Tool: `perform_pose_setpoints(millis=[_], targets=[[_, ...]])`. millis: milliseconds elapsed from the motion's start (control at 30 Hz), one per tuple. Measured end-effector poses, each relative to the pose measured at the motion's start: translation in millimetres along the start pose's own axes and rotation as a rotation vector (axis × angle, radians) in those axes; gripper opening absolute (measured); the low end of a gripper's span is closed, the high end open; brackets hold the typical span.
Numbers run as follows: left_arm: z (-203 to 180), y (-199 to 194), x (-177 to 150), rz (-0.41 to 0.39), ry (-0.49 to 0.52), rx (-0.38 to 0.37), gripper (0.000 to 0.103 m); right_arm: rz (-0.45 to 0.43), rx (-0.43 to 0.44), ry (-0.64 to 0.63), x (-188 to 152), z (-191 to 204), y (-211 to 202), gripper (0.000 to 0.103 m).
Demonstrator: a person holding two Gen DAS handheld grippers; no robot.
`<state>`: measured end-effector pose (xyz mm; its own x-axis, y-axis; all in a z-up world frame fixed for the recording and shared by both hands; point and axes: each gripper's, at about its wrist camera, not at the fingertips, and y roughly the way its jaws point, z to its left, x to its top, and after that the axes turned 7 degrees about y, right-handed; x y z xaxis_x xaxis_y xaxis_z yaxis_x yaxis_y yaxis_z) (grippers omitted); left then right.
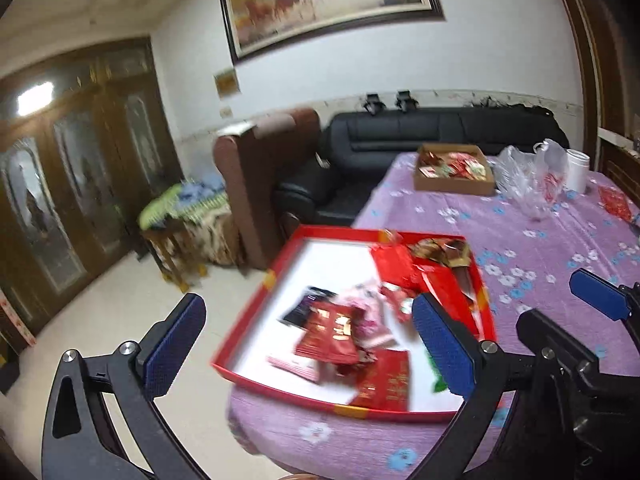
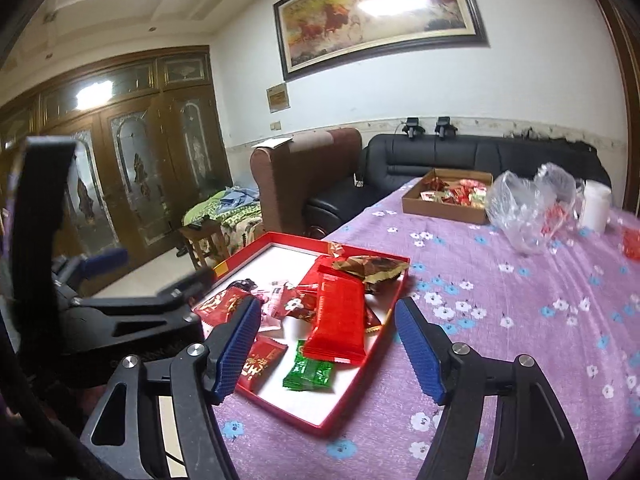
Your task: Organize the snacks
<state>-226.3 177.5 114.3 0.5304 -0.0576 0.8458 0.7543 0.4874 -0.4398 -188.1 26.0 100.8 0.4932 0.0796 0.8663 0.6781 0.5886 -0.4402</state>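
Both tongs stand wide apart and hold nothing: the right gripper (image 2: pixel 326 344) with its blue ribbed pads hangs over the near part of the shallow red cardboard tray with a white floor (image 2: pixel 280 402), and the left gripper (image 1: pixel 308 346), of the same make, hangs at the tray's near left side, one pad out past the table edge above the pale floor. The tray lies at the near left corner of the purple flowered tablecloth (image 2: pixel 500 320), partly over the edge, and the loose snacks are inside it. The long red glossy packet (image 2: pixel 340 316) lies directly ahead of the right gripper, between its two pads in the right wrist view, and its long axis runs away from the tongs toward the far rim of the tray; so the pads stand on both of its long sides, which I judge suitable for closing across its width. Just before it lies a small green packet (image 2: pixel 309 372), and to the left of the long packet a heap of small red and pink wrappers (image 2: pixel 280 300). The right gripper is the nearer one to the long packet. Far beyond the tray, near the black sofa, stands a brown cardboard box with more snacks (image 2: pixel 448 208), and a crumpled clear plastic bag (image 2: pixel 520 208) lies beside it.
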Motion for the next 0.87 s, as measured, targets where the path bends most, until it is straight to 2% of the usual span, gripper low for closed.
perform_pose_setpoints(millis=[233,533,733,867], targets=[[22.6,12.1,-5.8,0.045,-0.067,-0.034,0.103,0.044,0.031,-0.042,-4.3,20.7,10.7,0.072],[50.7,11.2,-13.5,0.019,-0.131,-0.006,0.103,0.049,0.025,-0.010,3.6,23.6,20.9,0.072],[56.5,18.0,-14.9,0.027,-0.164,-0.029,0.103,0.077,0.026,-0.003,0.4,22.7,31.4,0.072],[51.7,16.1,-12.4,0.006,-0.170,-0.013,0.103,0.081,0.021,-0.001,-1.3,20.4,34.6,0.072]])
